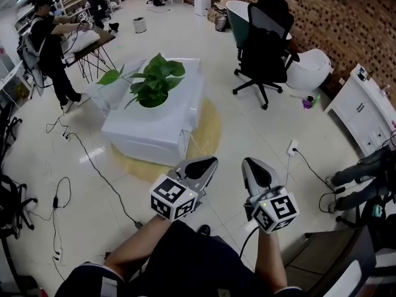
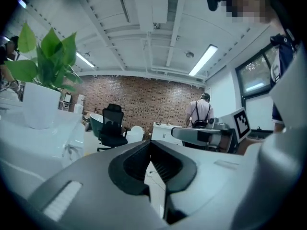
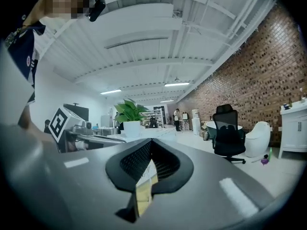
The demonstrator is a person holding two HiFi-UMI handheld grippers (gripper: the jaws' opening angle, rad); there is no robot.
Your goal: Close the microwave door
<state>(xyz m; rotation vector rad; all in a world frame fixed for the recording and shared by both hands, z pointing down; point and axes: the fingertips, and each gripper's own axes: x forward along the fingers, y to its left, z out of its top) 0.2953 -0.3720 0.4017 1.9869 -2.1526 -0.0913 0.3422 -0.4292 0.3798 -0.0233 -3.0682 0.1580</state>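
No microwave shows in any view. In the head view my left gripper (image 1: 207, 161) and right gripper (image 1: 250, 161) are held side by side over the pale floor, pointing toward the room. Both are shut with nothing between the jaws. The left gripper view shows the left gripper (image 2: 150, 142) with its jaw tips meeting, and the right gripper's marker cube (image 2: 241, 122) off to the right. In the right gripper view the right gripper (image 3: 151, 140) is likewise shut, with the left gripper's marker cube (image 3: 59, 121) at the left.
A low white table (image 1: 148, 135) with a potted plant (image 1: 153, 80) stands ahead of the left gripper. A black office chair (image 1: 263, 42) and a white cabinet (image 1: 362, 107) are to the right by the brick wall. Cables (image 1: 93, 166) cross the floor. A person (image 1: 49, 42) stands far left.
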